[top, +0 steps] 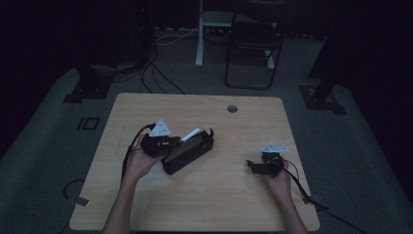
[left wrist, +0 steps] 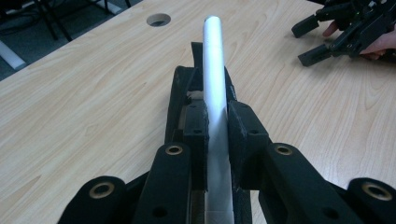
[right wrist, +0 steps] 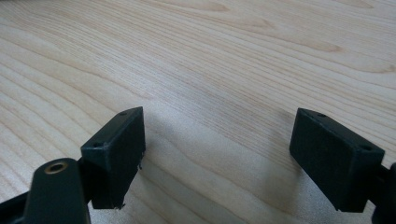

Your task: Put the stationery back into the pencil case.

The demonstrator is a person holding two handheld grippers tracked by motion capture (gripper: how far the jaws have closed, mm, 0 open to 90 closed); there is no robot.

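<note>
Dim lab/studio: lone wooden table (top: 146, 204); rig stands (top: 87, 83), floor cables (top: 160, 78); folding chair (top: 253, 53).

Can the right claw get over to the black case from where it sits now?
Probably yes. The right claw is open with nothing in it, and bare table lies between it and the black case. The left claw, shut on a white pen, hangs over the case's near end, so aim for the far end.

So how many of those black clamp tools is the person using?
2. The left hand-held gripper is shut on a white tube over an open black case. The right hand-held gripper rests on the bare table, jaws open.
</note>
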